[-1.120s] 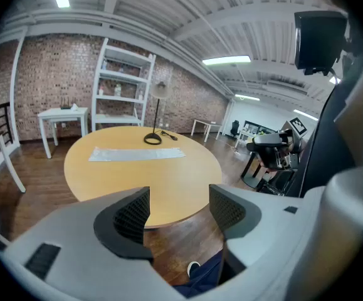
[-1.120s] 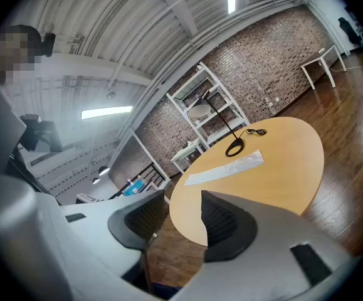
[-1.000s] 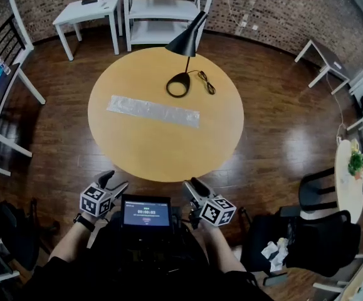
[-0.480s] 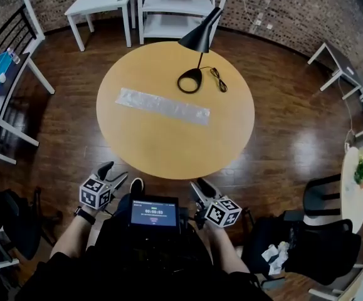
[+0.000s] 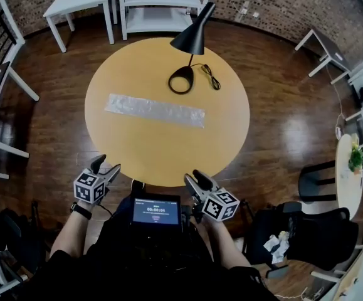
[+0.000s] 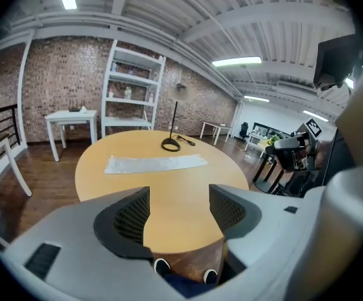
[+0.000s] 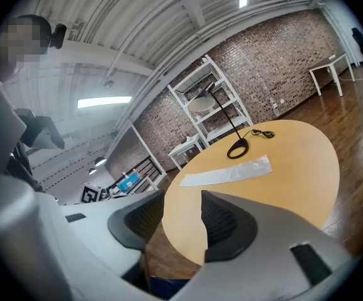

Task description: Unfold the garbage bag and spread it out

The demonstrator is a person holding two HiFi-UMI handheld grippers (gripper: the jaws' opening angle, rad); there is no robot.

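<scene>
The garbage bag is a long, flat, folded strip of clear plastic lying across the round wooden table. It also shows in the left gripper view and the right gripper view. My left gripper hangs open just off the table's near edge, at its left, well short of the bag. My right gripper is open too, at the near edge further right. Nothing sits between the jaws of the left gripper or of the right gripper; both point across the table toward the bag.
A black desk lamp with its cord stands on the table just behind the bag. Beyond are white shelves and a white side table. A black chair and a small round table stand at the right. A screen device rides at my chest.
Both grippers have come closer to the table's near edge, the left one more. The bag and the lamp lie as before.
</scene>
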